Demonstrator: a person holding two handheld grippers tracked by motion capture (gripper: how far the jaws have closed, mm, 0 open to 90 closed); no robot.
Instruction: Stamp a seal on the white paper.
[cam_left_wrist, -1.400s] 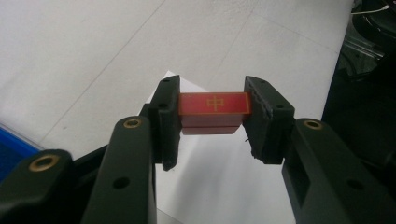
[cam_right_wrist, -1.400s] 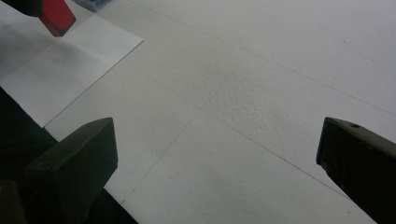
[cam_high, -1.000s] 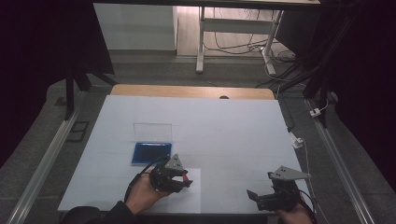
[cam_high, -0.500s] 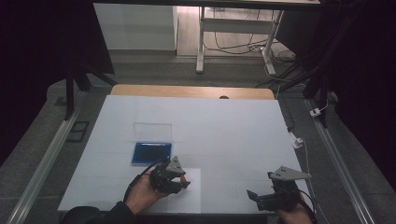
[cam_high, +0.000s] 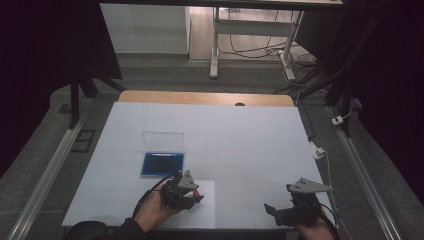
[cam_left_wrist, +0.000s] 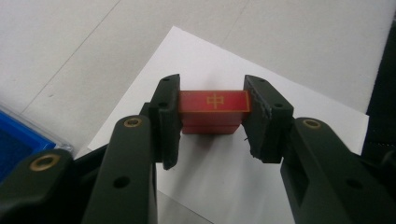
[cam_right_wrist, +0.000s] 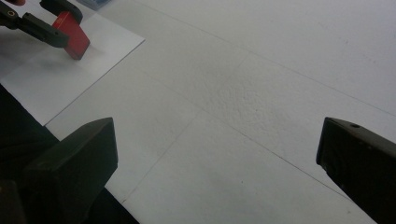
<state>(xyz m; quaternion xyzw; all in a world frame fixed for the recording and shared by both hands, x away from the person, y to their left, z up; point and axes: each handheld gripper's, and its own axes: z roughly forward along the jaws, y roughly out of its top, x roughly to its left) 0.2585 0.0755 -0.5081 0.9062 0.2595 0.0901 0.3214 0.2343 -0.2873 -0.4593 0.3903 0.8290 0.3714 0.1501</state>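
Observation:
A small red block (cam_left_wrist: 213, 111) with a gold character on its top face sits between the pads of my left gripper (cam_left_wrist: 213, 122), which is shut on it just above a white sheet of paper (cam_left_wrist: 219, 177). In the high view the left gripper (cam_high: 192, 196) is at the table's front left, over the paper (cam_high: 206, 210). The right gripper view catches the red block (cam_right_wrist: 72, 36) at its top left, tilted over the paper. My right gripper (cam_high: 280, 212) stays at the front right edge, its jaws wide apart with nothing between them.
A blue tray (cam_high: 162, 164) lies just behind the left gripper, with a clear lid (cam_high: 163, 139) beyond it. The white table cover (cam_high: 240, 140) stretches wide to the back and right. A wooden strip (cam_high: 205, 98) borders the far edge.
The left gripper has shifted slightly with the red block; the right gripper has not moved.

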